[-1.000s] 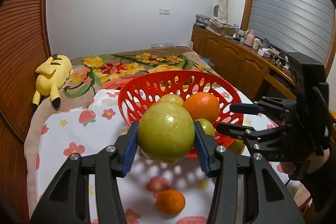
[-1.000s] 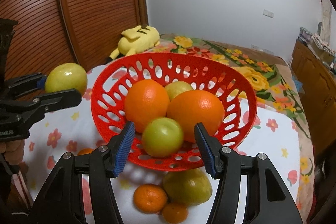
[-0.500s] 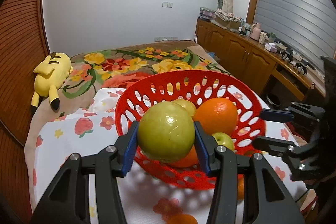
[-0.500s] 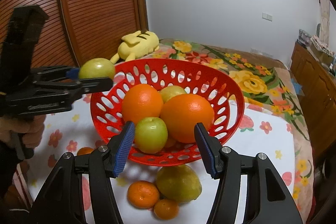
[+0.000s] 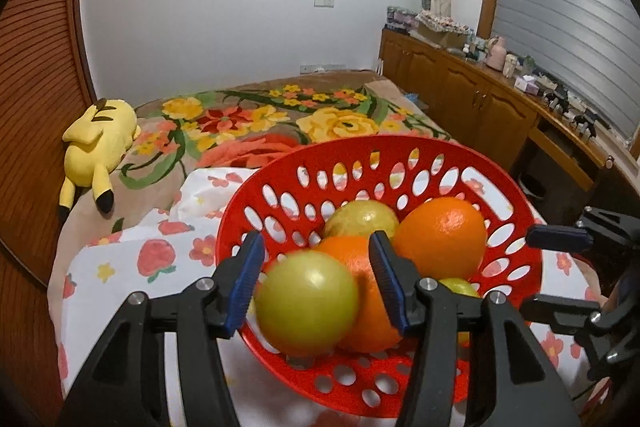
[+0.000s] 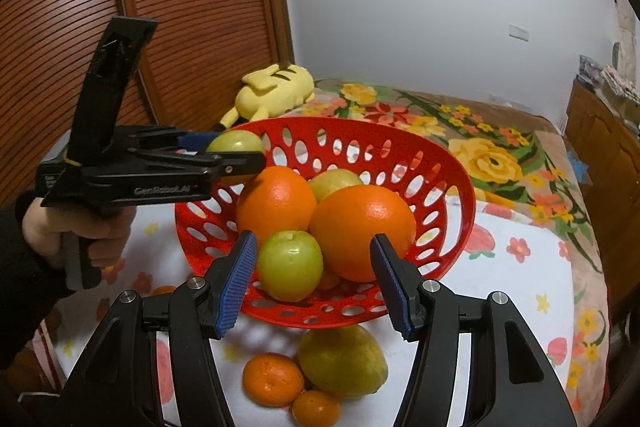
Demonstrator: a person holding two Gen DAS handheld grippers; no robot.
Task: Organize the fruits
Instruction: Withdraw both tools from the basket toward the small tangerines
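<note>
A white flowered cloth (image 6: 520, 275) covered a bed with a bright blanket (image 5: 256, 119), a yellow plush toy (image 5: 100, 143) by the wooden wall. The round, glossy green apple (image 5: 306, 303) sat over the red basket (image 5: 400, 155), between the left gripper (image 5: 316, 283), whose jaws had just been opening. The right gripper (image 6: 312, 283) stood spread, empty.

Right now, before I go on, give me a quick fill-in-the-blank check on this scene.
The fruit between the fingers of the left gripper is ___ in colour.
The perforated basket is ___ in colour.
The right gripper holds ___.
Missing: green; red; nothing.
The left jaws have just been opening, with the fruit loose between them.
</note>
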